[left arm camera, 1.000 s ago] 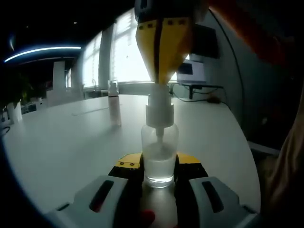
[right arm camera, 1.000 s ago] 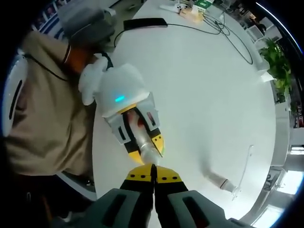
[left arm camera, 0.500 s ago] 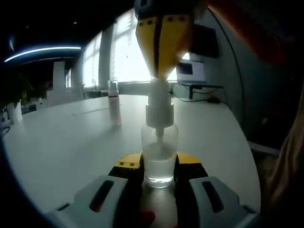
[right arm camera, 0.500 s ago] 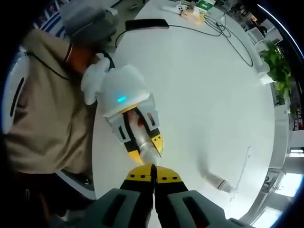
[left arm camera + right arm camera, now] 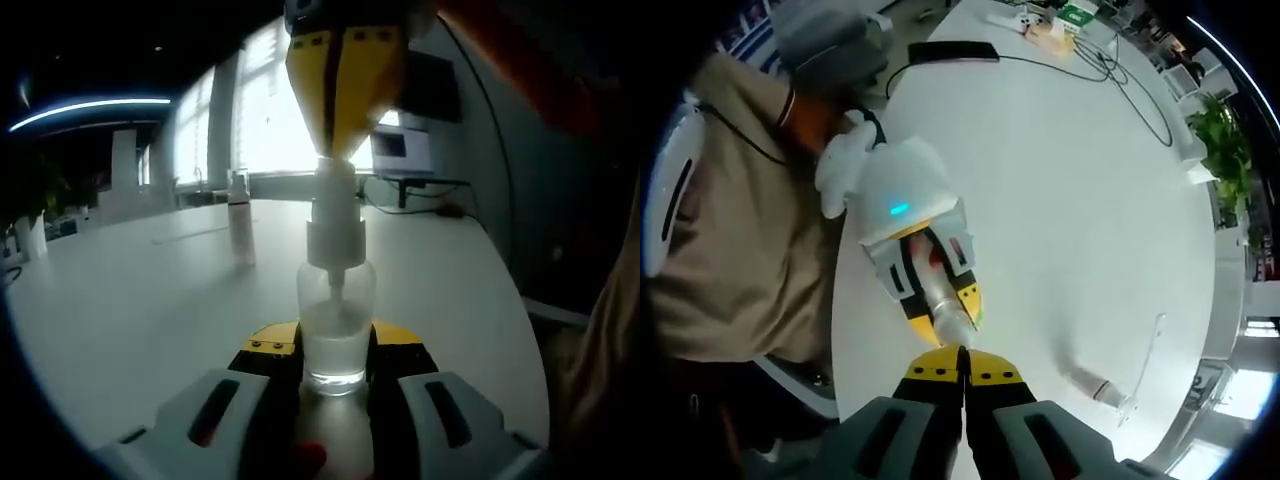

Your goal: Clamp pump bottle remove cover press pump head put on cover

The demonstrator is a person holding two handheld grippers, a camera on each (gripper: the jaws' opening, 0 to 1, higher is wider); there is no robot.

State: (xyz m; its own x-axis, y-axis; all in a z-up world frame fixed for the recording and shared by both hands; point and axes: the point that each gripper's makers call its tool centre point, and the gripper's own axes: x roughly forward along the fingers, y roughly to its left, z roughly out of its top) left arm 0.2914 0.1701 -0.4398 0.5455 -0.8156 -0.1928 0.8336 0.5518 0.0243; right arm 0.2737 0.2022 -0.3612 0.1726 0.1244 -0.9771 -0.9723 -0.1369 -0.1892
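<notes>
Cover (image 5: 239, 217) stands clear behind my left claw (image 5: 335, 375) gripping the pump bottle (image 5: 336, 320); right claw (image 5: 963, 378), closed, shows cables (image 5: 1110, 65) on the tabletop (image 5: 1060, 200).

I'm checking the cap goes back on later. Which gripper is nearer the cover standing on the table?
Left. The left gripper clamps the bottle low at table level, the cover beyond it. The right gripper, shut, sits atop the pump head.
</notes>
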